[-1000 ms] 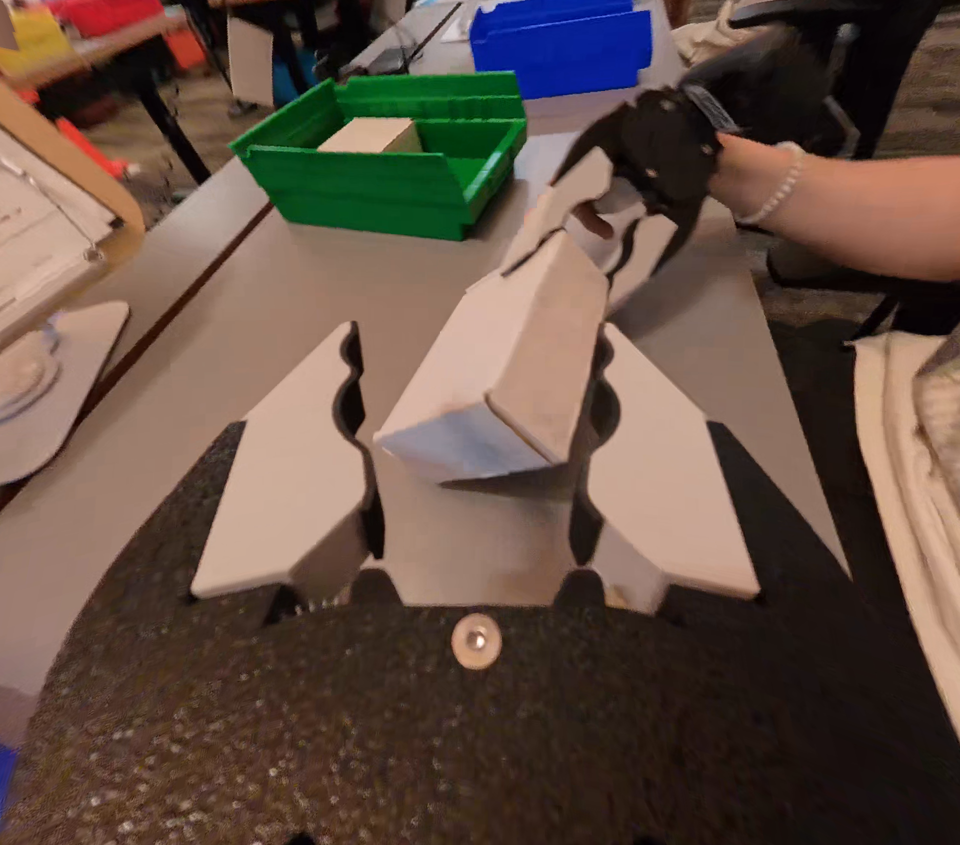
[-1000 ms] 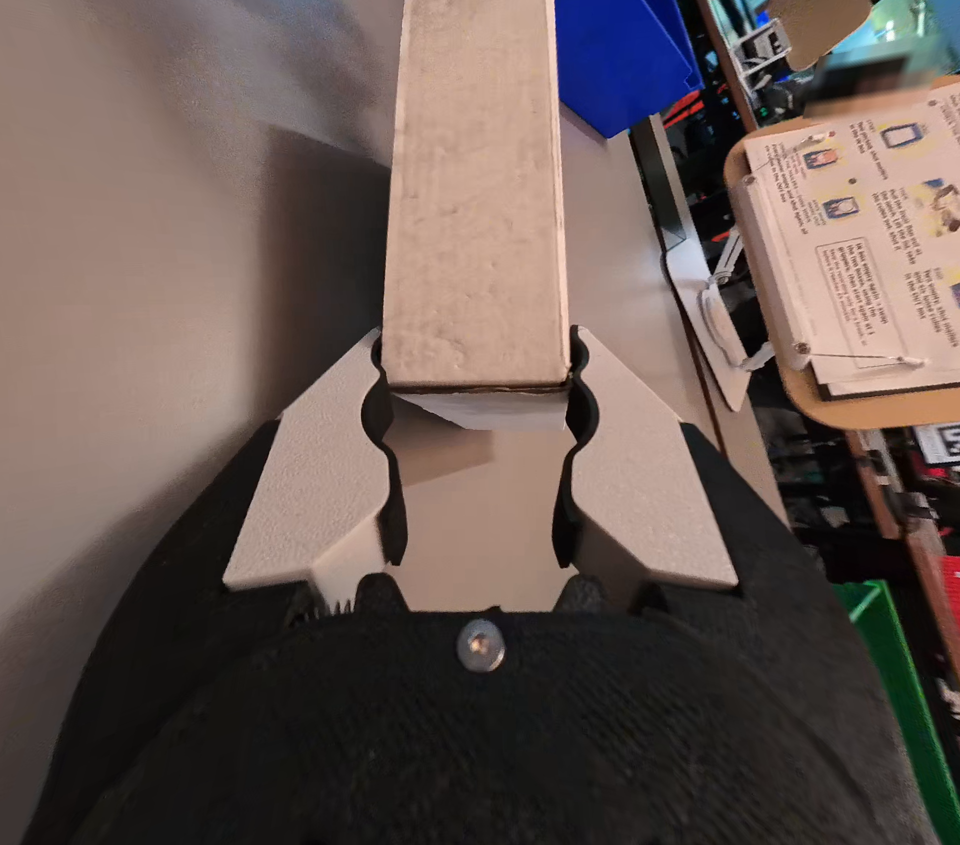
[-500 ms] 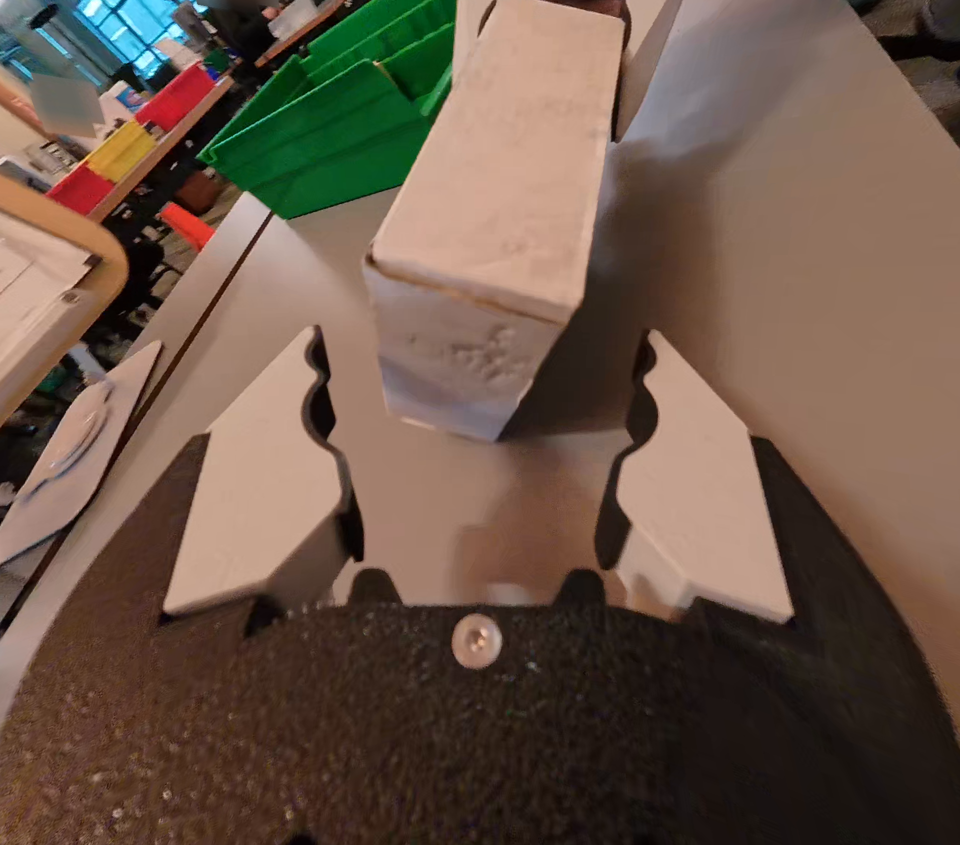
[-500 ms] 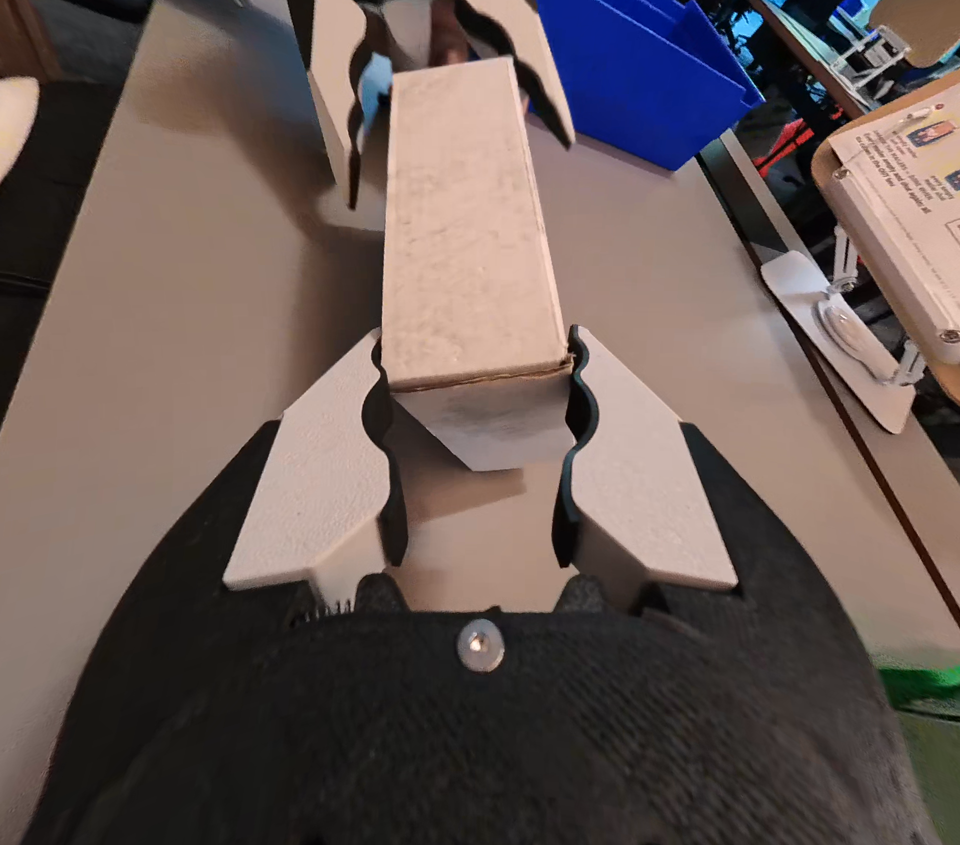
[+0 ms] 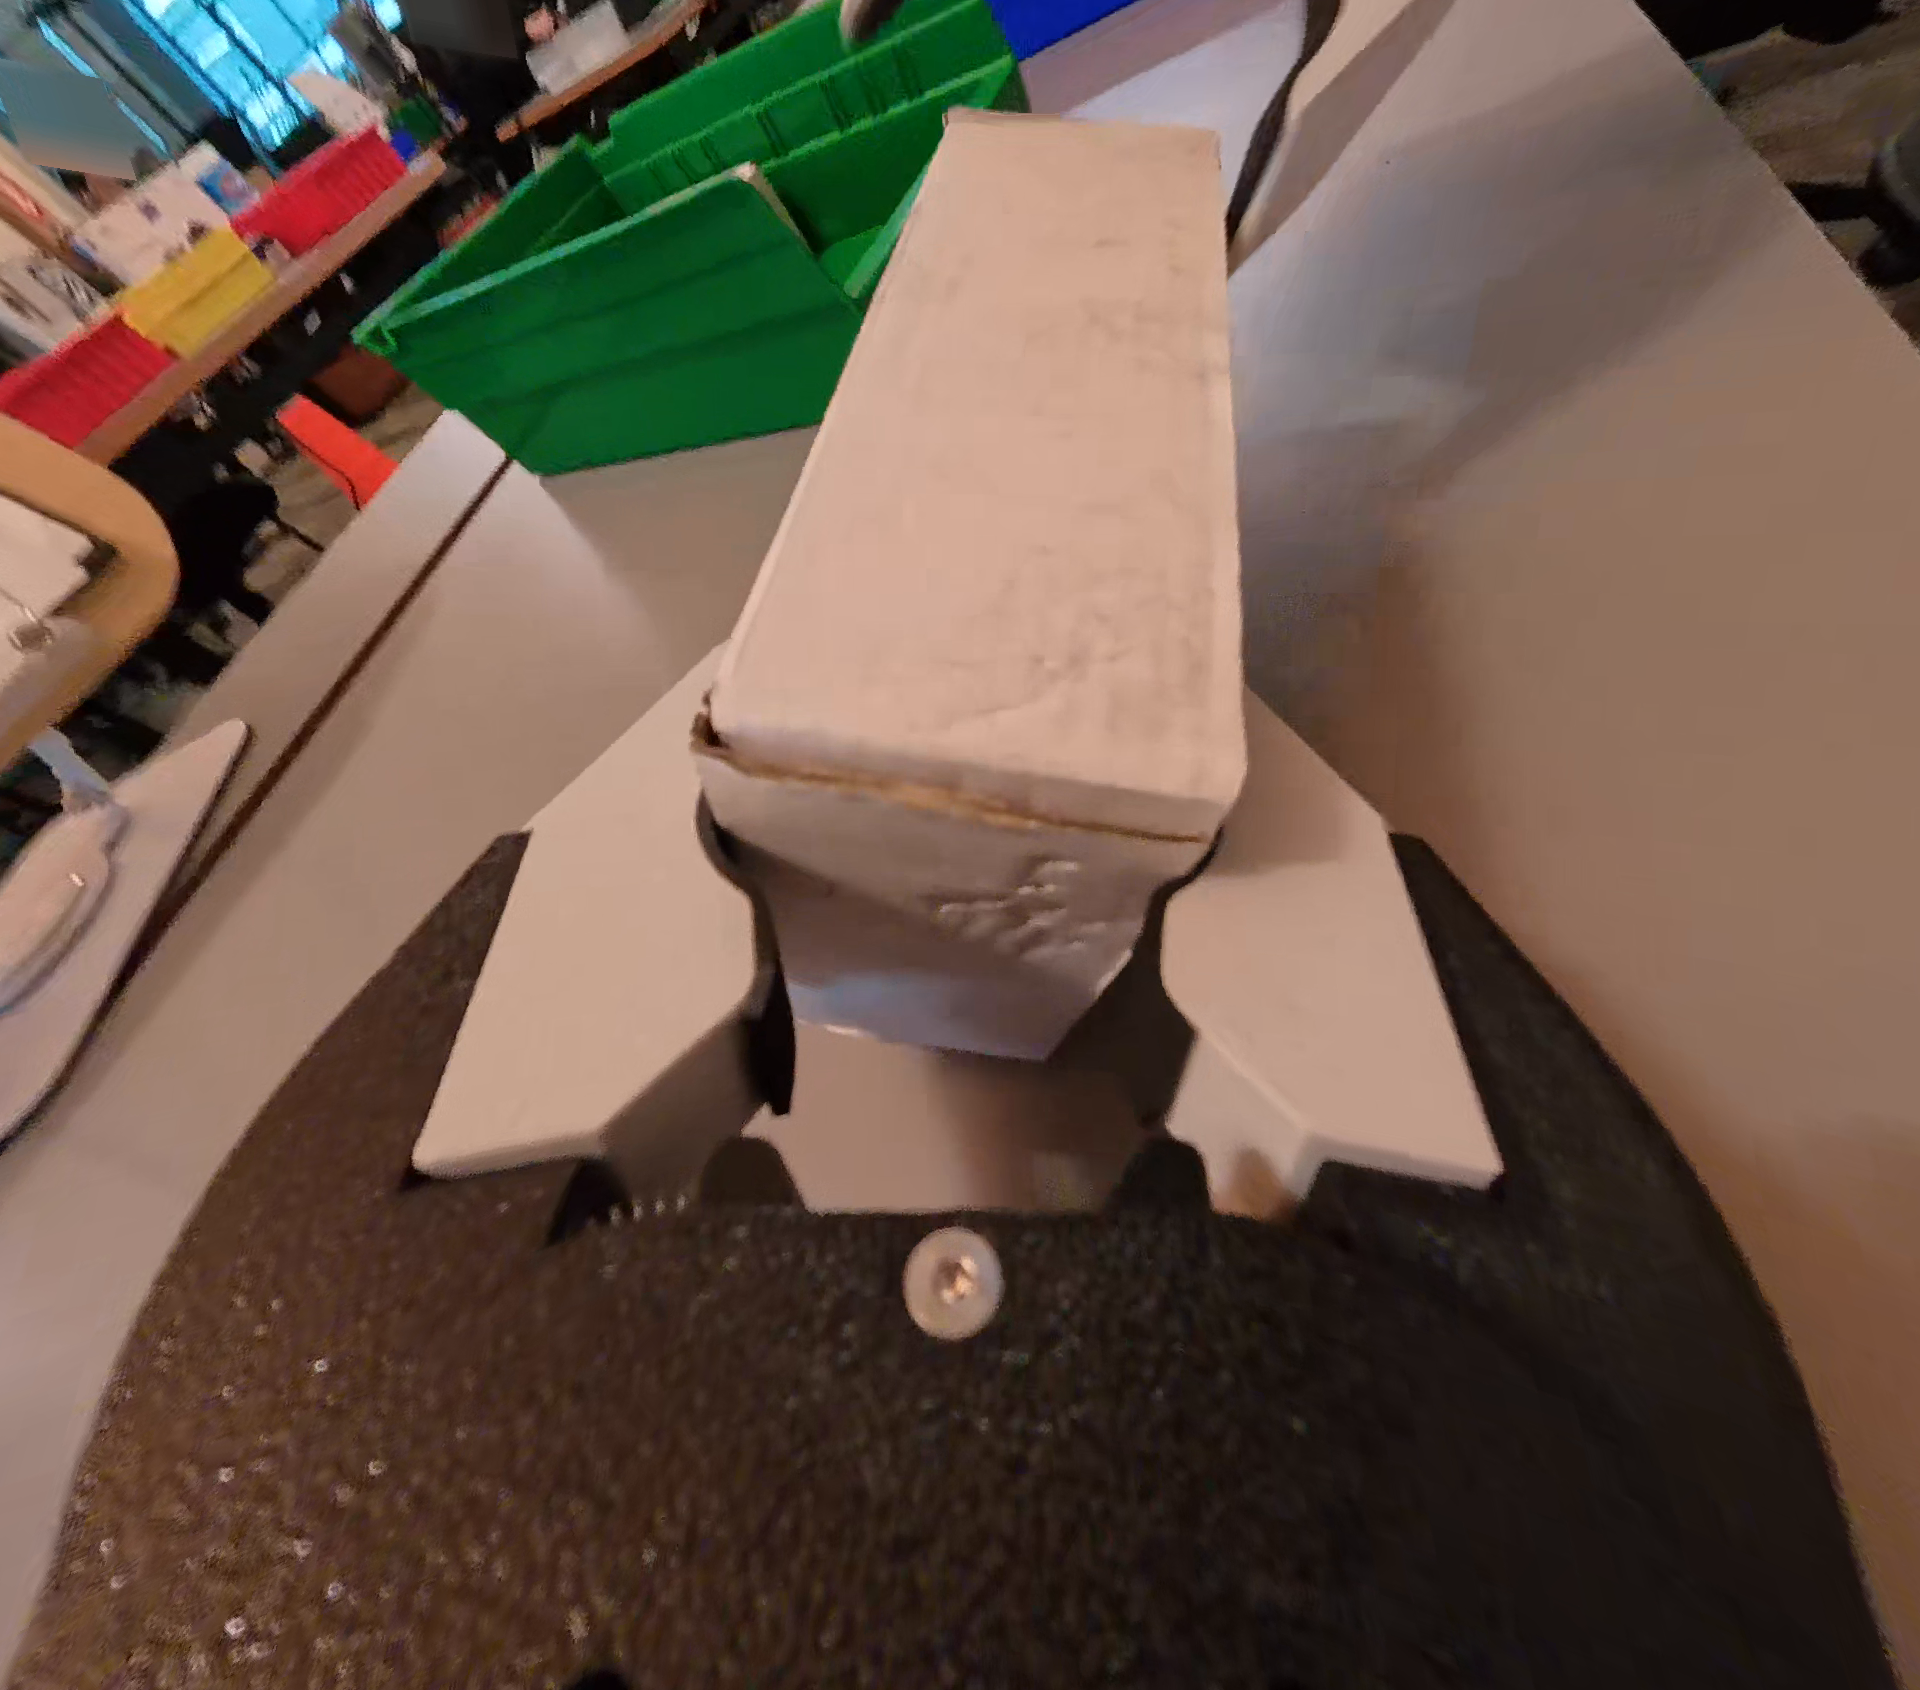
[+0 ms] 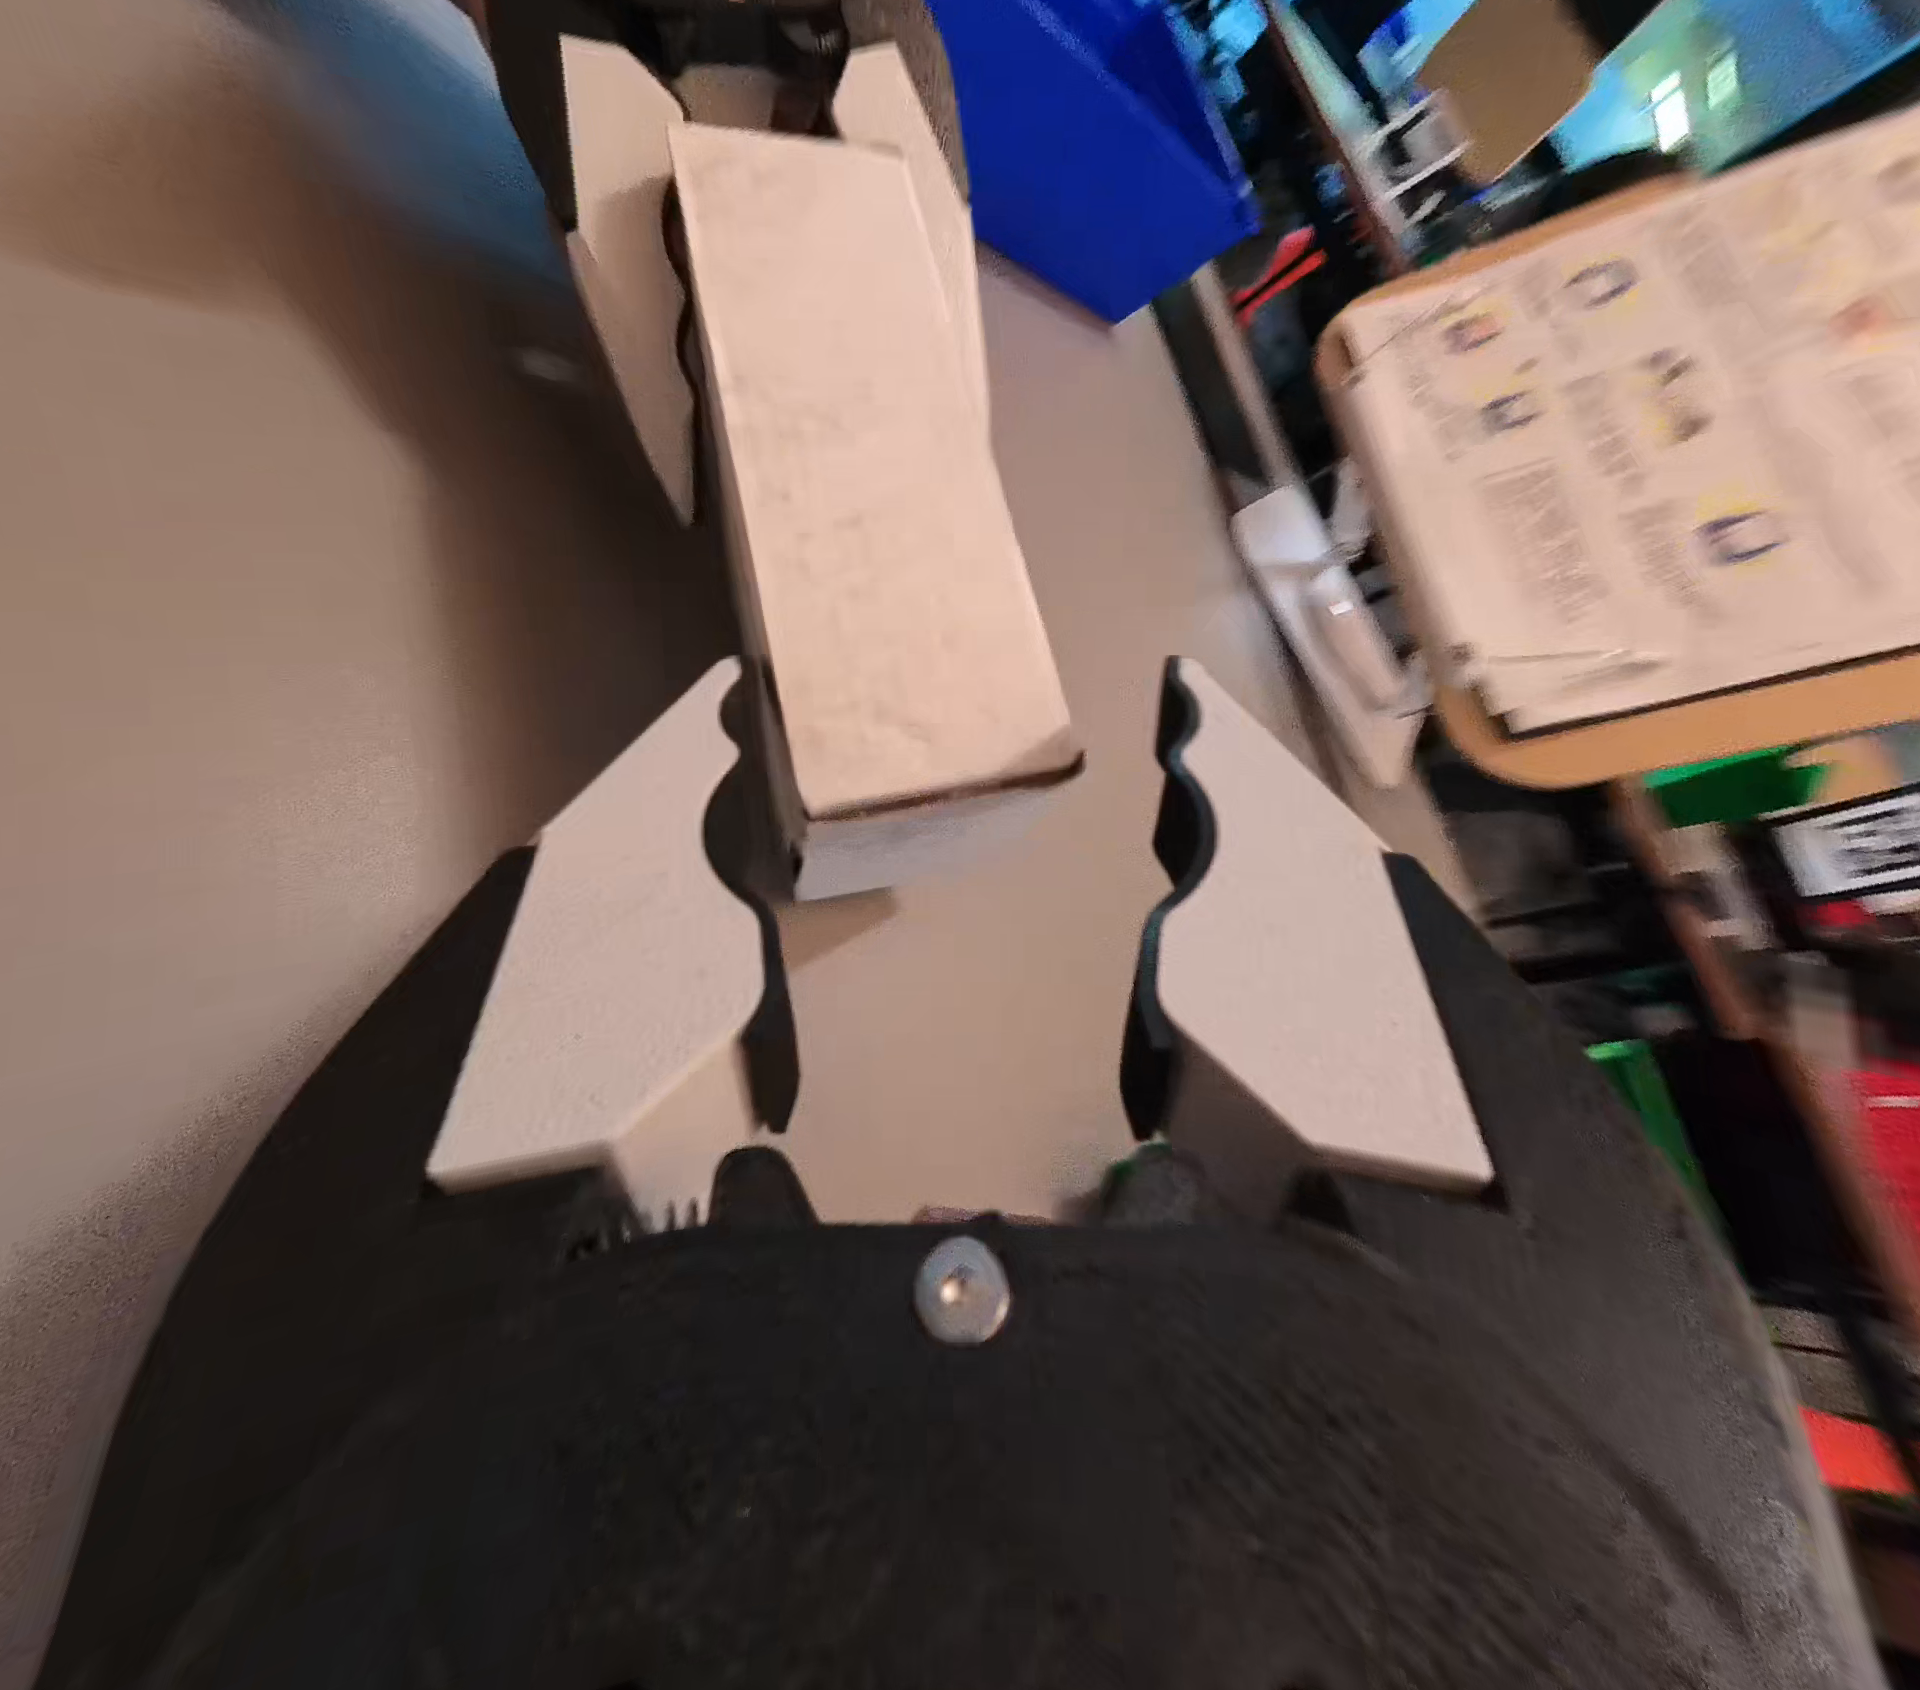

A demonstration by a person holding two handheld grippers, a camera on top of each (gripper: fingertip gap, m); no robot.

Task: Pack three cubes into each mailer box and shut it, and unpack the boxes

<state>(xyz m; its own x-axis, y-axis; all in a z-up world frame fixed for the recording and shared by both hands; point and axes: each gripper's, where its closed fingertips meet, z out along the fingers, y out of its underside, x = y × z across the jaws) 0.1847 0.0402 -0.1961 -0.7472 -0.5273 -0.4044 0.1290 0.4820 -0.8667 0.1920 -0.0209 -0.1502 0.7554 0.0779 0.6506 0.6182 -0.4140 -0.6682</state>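
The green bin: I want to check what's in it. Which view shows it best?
The left wrist view: the green bin sits behind the mailer box, something pale inside. The right wrist view shows only blurred green at its right edge.

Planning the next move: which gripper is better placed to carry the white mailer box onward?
Left. The left gripper is clamped on the mailer box; the right gripper is open, so probably left.

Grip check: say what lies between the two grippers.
The long white cardboard mailer box, shown in both wrist views: left gripper clamps one end, open right gripper flanks the other.
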